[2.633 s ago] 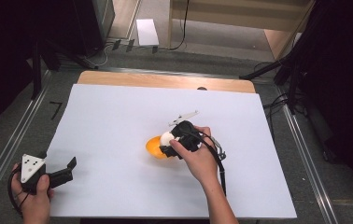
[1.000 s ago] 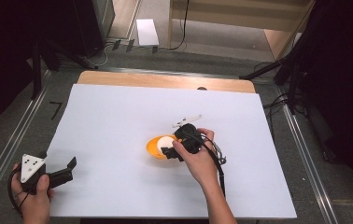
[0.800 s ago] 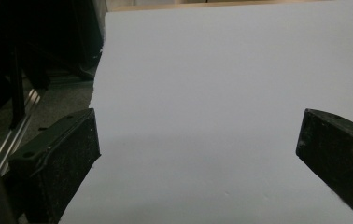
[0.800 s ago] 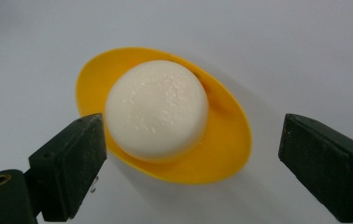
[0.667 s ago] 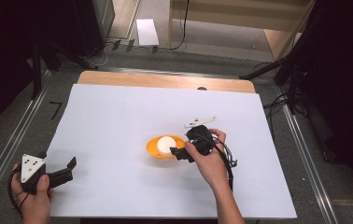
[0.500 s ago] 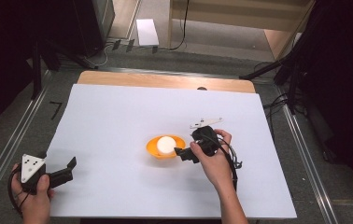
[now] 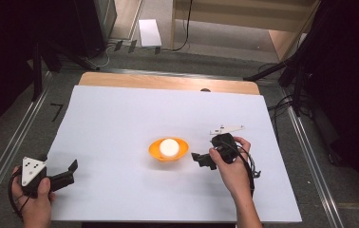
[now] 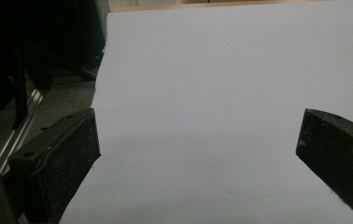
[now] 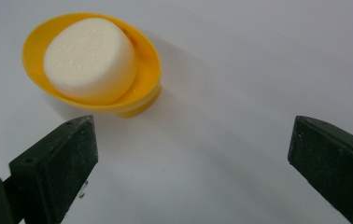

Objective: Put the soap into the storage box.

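Note:
A white round block (image 7: 169, 146) (image 9: 88, 56) sits inside a small orange bowl (image 7: 158, 156) (image 9: 149, 60) near the middle of the white sheet. My right gripper (image 7: 199, 159) (image 9: 193, 158) is just right of the bowl and points toward it. Its jaws have just been opening; they now stand wide apart with nothing between them, and the bowl lies a little beyond the tips. My left gripper (image 7: 72, 170) (image 8: 198, 154) rests open at the sheet's front left corner, with bare sheet between its jaws.
The white sheet (image 7: 120, 114) covers most of the wooden table (image 7: 168, 81). Metal rails (image 7: 310, 156) run along both sides, with dark stands and cables (image 7: 282, 71) beyond. A white box (image 7: 149, 32) lies on the floor behind the table.
My right gripper has let go of the white block in the bowl and drawn back to the right with its jaws opened. The left gripper has not moved.

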Demonstrator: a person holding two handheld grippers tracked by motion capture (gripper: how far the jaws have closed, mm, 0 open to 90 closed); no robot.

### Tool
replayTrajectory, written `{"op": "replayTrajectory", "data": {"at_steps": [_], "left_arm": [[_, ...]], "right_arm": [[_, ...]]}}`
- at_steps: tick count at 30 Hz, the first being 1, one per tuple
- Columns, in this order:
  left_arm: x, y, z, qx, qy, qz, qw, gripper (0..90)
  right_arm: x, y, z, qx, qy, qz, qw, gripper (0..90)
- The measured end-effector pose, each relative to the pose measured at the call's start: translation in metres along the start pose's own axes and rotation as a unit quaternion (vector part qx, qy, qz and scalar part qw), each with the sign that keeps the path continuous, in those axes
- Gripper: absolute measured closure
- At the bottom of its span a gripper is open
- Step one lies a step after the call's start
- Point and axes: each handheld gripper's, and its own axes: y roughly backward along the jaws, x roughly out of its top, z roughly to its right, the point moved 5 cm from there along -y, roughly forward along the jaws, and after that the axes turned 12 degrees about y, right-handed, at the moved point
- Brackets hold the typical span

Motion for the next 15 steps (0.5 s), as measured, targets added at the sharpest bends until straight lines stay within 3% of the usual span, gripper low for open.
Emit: {"op": "replayTrajectory", "data": {"at_steps": [15], "left_arm": [[0.000, 0.000, 0.000, 0.002, -0.001, -0.001, 1.0000, 0.0]], "right_arm": [[-0.035, 0.014, 0.019, -0.010, -0.032, 0.015, 0.9993, 2.7]]}}
